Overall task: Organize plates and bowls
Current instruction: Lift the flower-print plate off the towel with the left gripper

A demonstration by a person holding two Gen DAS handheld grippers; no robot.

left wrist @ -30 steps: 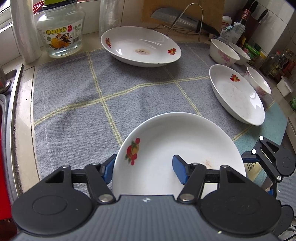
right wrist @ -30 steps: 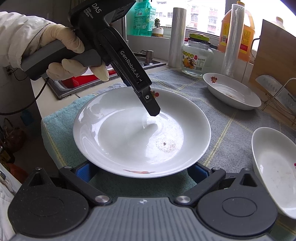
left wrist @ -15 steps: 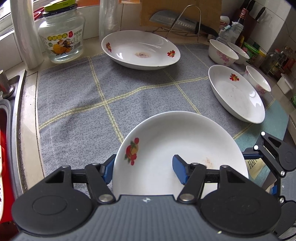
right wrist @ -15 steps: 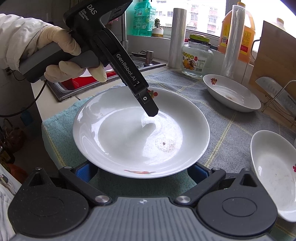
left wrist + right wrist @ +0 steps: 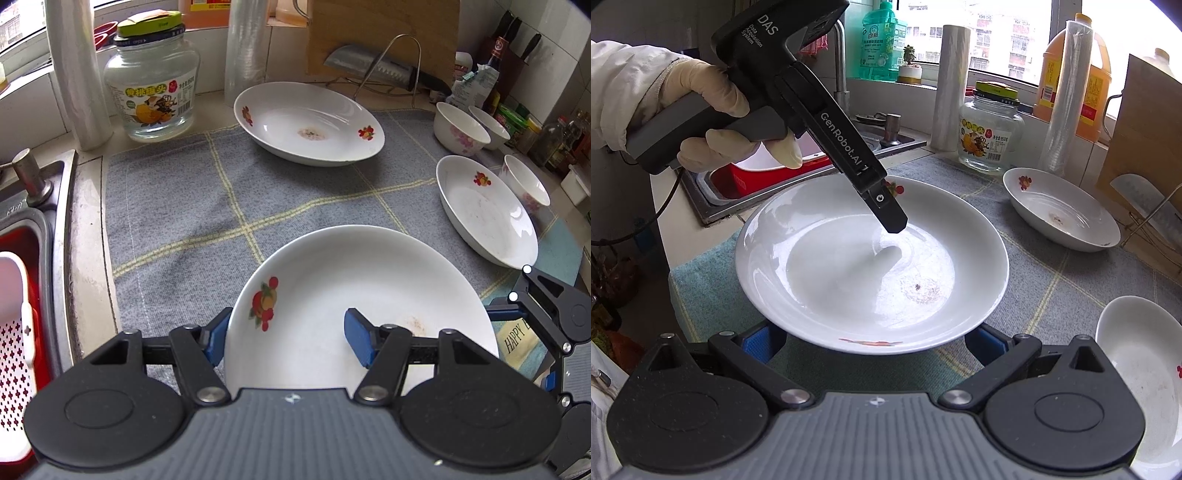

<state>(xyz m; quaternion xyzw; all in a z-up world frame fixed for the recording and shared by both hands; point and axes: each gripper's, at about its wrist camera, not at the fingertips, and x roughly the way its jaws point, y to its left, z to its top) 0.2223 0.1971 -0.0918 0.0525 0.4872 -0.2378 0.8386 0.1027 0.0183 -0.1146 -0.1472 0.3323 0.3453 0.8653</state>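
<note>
My left gripper (image 5: 288,341) is shut on the near rim of a white plate with fruit prints (image 5: 354,295), one pad outside the rim and one inside. It holds the plate a little above the grey checked cloth (image 5: 177,206). In the right wrist view the same plate (image 5: 849,280) fills the middle and the left gripper's finger (image 5: 890,218) reaches into it. My right gripper (image 5: 875,341) is open, its blue pads spread under the plate's near edge. A second plate (image 5: 308,123) lies at the back, a third (image 5: 487,214) at the right. Three small bowls (image 5: 460,129) stand beyond it.
A glass jar (image 5: 153,77) and plastic-wrap rolls (image 5: 247,44) stand along the back wall. A sink with a red basket (image 5: 18,314) lies left. A cleaver on a wire rack (image 5: 380,68), a cutting board and bottles (image 5: 495,70) crowd the back right.
The left gripper has lifted the plate and drawn it back slightly; the other dishes look farther away. The right gripper stays open below the plate's edge.
</note>
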